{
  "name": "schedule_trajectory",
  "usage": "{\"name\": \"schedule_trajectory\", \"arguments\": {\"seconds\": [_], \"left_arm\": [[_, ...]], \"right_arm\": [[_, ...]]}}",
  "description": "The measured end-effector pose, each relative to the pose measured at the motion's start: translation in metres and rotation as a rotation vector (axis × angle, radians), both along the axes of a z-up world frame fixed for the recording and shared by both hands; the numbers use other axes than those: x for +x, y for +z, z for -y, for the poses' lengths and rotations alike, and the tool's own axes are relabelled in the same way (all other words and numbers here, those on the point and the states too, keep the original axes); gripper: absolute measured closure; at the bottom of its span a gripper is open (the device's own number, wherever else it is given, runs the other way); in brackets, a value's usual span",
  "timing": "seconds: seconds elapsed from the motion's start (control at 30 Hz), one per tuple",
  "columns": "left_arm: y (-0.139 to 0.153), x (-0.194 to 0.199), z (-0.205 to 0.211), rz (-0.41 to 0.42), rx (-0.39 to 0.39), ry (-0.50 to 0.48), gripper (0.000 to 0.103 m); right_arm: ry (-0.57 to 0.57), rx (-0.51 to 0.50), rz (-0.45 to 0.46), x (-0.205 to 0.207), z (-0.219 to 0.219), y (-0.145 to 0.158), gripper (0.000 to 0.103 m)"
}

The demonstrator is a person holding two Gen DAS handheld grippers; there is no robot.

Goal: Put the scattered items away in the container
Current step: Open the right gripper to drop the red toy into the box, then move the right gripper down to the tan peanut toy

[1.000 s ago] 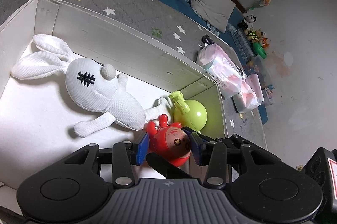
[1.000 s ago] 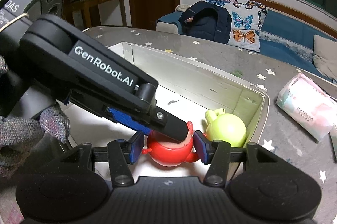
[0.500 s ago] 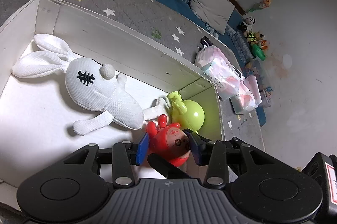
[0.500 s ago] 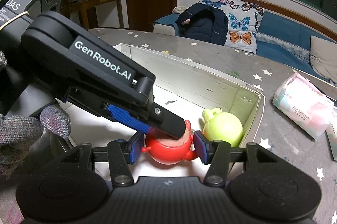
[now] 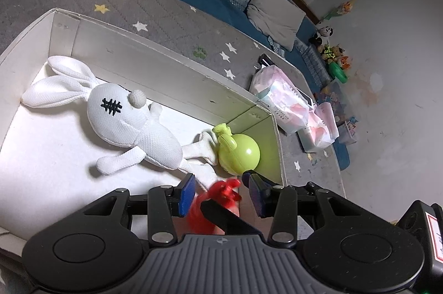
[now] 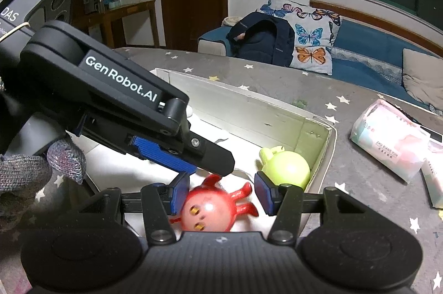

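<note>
Red toy (image 6: 206, 211) tipped over since earlier, blurred, loose between right jaws

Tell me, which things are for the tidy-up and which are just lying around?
For the tidy-up: white box, white bunny, green toy, red toy.
Just lying around: butterfly pillow, dark backpack, grey cushion, toys on the floor.
</note>
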State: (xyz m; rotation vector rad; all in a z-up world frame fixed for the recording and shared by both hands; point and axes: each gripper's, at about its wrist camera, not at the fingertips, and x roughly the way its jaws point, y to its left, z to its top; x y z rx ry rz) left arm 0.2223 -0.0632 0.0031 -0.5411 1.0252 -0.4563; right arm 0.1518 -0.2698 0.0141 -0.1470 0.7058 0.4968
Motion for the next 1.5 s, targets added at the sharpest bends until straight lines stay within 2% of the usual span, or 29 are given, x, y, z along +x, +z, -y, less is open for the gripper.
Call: {"name": "schedule_trajectory", "arguments": {"seconds": [0.33,0.8,1.13,1.5], "left_arm": [[0.014,-0.016,-0.005,0.034,-0.009,0.008,0.058],[0.036,-0.073,-0.018,0.119,-0.017,0.012,0.058],[0.032,-0.107,-0.014,0.147,0.018,-0.009,0.058],[0.012,-0.111,-0.002,0.110,0.066,-0.015,0.058]], "right_arm": [[-0.010,0.042,0.037,-0.018,0.006,0.014,0.050],[-0.002,0.092,0.117,-0.086,0.011,0.037,0.050],[-0.010,0.092,0.085,-0.124,0.010,0.019,0.050],[-0.021,0.130,0.002,-0.131,-0.001,-0.010,0.050]]}}
